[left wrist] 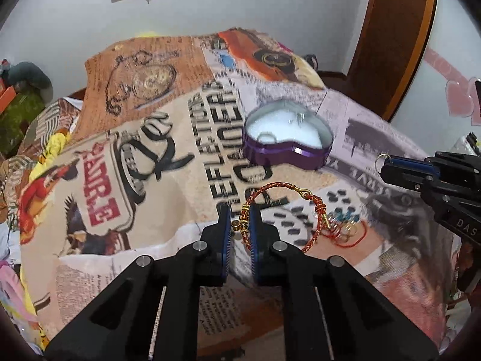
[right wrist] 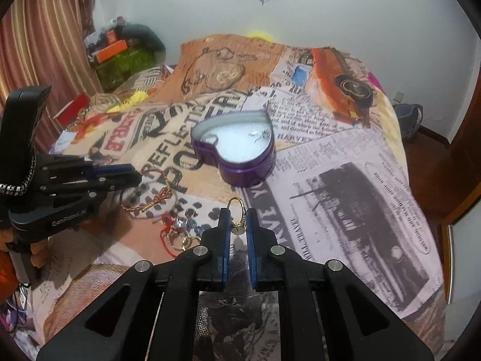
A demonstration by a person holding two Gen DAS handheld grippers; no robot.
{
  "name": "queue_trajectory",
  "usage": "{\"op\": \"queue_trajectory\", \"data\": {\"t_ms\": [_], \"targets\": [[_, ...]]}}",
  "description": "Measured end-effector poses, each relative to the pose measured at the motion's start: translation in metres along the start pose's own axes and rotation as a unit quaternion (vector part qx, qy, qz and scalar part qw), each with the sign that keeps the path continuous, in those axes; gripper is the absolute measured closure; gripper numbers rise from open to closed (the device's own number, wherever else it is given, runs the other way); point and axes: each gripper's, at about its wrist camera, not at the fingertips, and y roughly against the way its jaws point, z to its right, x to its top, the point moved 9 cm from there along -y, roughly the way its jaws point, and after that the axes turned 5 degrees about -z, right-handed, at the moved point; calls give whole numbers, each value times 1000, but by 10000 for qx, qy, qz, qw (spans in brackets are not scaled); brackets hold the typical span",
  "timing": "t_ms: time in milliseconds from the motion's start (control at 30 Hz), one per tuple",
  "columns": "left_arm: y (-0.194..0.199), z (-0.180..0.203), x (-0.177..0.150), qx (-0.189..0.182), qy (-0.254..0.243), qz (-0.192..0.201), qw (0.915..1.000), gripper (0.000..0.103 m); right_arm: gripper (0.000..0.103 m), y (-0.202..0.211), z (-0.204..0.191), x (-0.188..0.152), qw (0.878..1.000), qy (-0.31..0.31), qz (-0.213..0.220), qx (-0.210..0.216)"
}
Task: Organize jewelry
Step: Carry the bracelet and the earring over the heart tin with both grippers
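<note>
A purple heart-shaped box with a white lining lies open on the printed bedspread; it also shows in the right wrist view with a small silver piece inside. My left gripper is shut on a red-and-gold braided bracelet and holds it just above the cloth. My right gripper is shut on a gold ring with a stone, short of the box. The right gripper shows at the right of the left wrist view, and the left gripper shows at the left of the right wrist view.
A small heap of rings, earrings and red cord lies on the bedspread between the two grippers; it also shows in the left wrist view. Clutter and boxes stand by the striped curtain at far left. A wooden headboard rises at right.
</note>
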Motion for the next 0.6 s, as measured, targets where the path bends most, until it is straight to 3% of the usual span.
{"op": "queue_trajectory", "data": {"t_ms": [600], "targets": [[45,11,59,-92,74,780,9969,93,94,43,3,45,9973,-51,725,-137]]}}
